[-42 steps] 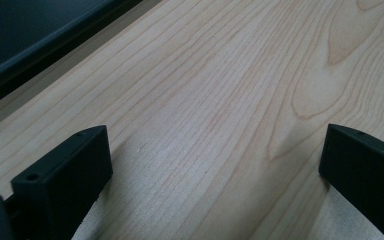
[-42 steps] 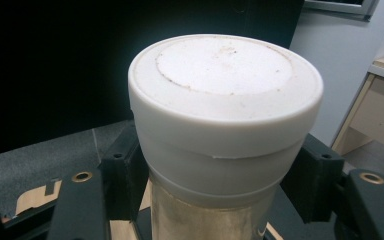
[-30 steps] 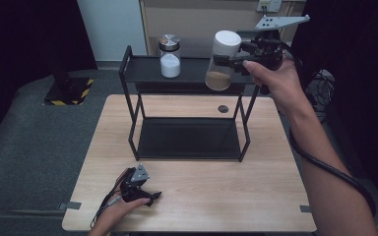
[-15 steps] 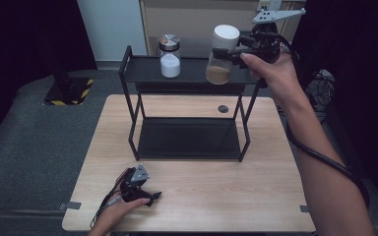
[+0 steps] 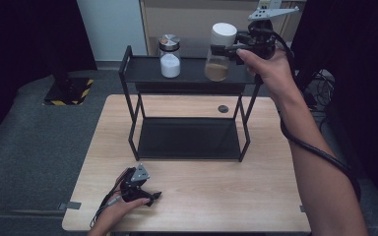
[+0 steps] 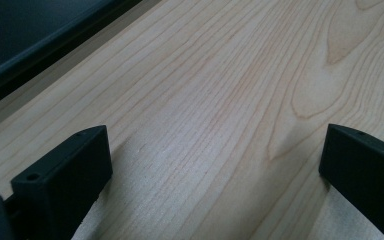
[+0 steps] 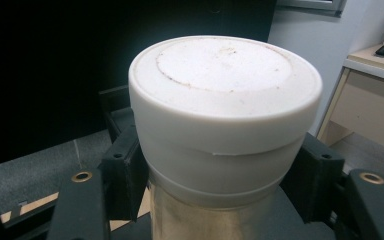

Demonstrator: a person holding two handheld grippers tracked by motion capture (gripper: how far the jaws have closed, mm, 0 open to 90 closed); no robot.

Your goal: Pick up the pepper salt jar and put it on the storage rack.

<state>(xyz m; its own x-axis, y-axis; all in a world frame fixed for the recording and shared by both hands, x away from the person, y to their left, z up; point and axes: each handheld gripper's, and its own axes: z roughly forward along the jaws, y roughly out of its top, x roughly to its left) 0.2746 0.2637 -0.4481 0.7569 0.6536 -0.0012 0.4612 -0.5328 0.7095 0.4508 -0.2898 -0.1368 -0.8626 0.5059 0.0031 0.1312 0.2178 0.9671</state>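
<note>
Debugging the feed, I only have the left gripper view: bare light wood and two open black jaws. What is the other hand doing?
Observer: The right gripper is shut on a clear jar with a white lid, at the top shelf of the black metal two-tier rack.
Operator: Where do the jaws grip it?
Observer: Just under the white lid, one jaw on each side.
Operator: Anything in it?
Observer: Brown powder in the bottom part.
Operator: Other items on that shelf?
Observer: A clear shaker with a silver cap, holding white powder, to its left.
</note>
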